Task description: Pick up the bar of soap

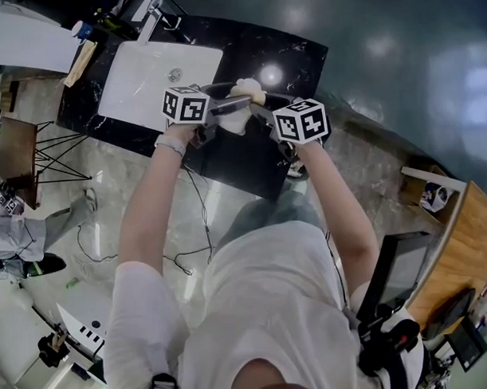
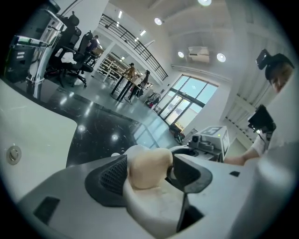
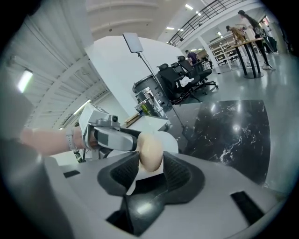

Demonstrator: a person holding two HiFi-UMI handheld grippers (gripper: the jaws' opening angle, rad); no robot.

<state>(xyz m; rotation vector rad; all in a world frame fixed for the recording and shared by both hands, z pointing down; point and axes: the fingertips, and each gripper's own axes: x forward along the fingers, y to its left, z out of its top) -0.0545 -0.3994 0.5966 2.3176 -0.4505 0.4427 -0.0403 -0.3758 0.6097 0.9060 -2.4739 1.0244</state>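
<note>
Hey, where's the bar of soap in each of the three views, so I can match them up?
Head view: bar of soap, top centre, right of the white sink.
Left gripper view: lower centre, between the left gripper's jaws.
Right gripper view: centre, pinched by the right gripper.
Shared landmark: the black marble counter.

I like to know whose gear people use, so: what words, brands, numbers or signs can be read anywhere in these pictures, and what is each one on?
No text can be read in any view.
Left marker cube and right marker cube: black-and-white square patterns only, no letters or numbers.
Small containers beside the basin: labels too small to read.
Small picture at the right edge: too small and blurred to read.
</note>
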